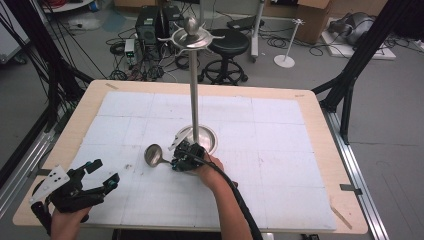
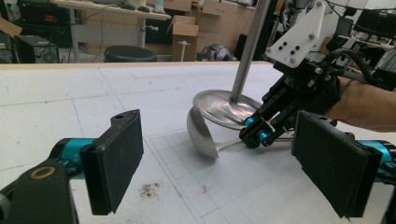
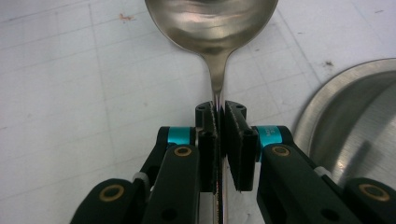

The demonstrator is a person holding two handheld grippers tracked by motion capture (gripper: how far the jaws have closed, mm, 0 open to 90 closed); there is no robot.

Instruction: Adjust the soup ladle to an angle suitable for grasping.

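A steel ladle (image 1: 153,154) lies with its bowl just left of the stand's round base (image 1: 210,138). My right gripper (image 1: 179,161) is shut on the ladle's thin handle (image 3: 216,88), with the bowl (image 3: 210,21) straight ahead of the jaws. From the left gripper view the ladle (image 2: 201,134) stands on its edge, held by the right gripper (image 2: 256,135). A tall steel pole (image 1: 194,90) rises from the base to a hooked crown (image 1: 191,36). My left gripper (image 1: 106,175) hovers open at the table's near left corner, its pads (image 2: 116,156) wide apart and holding nothing.
The white gridded mat (image 1: 280,150) covers most of the wooden table (image 1: 325,130). Black frame legs (image 1: 350,70) stand at both sides. A stool (image 1: 227,47), cables and boxes sit on the floor beyond the far edge.
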